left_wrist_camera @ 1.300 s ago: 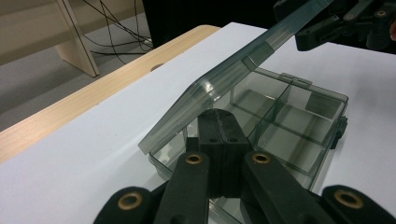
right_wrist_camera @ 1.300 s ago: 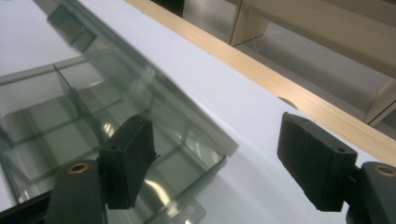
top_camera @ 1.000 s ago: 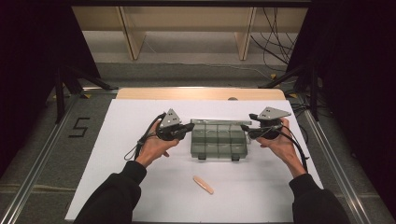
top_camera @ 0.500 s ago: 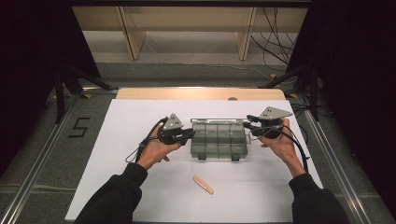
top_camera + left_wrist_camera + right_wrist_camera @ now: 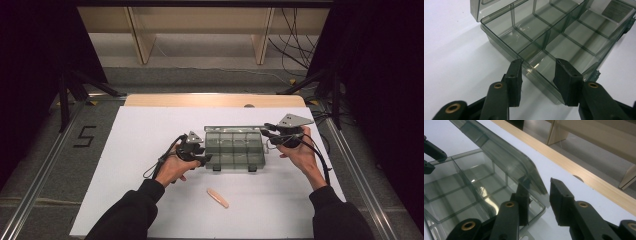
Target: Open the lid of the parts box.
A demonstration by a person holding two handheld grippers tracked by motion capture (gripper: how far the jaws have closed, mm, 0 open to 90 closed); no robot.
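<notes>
A smoky clear compartment box (image 5: 235,152) lies mid-table, its several compartments empty (image 5: 564,47). Its lid (image 5: 234,129) stands raised along the far side. My left gripper (image 5: 206,159) is at the box's near left corner, open, with the box wall between its jaws (image 5: 537,68). My right gripper (image 5: 267,129) is at the lid's right end, open. In the right gripper view the lid's corner (image 5: 534,177) sits between the jaws (image 5: 539,186), one jaw behind the tinted plastic. Whether that jaw touches the lid I cannot tell.
A small peach-coloured stick (image 5: 217,198) lies on the white table sheet (image 5: 150,125) in front of the box. A wooden edge strip (image 5: 215,100) runs along the far side, with a metal rail (image 5: 357,175) on the right.
The lid has swung up from flat to raised at the far side. My left gripper has moved nearer and right to the box's front left corner. The right gripper rose slightly with the lid.
</notes>
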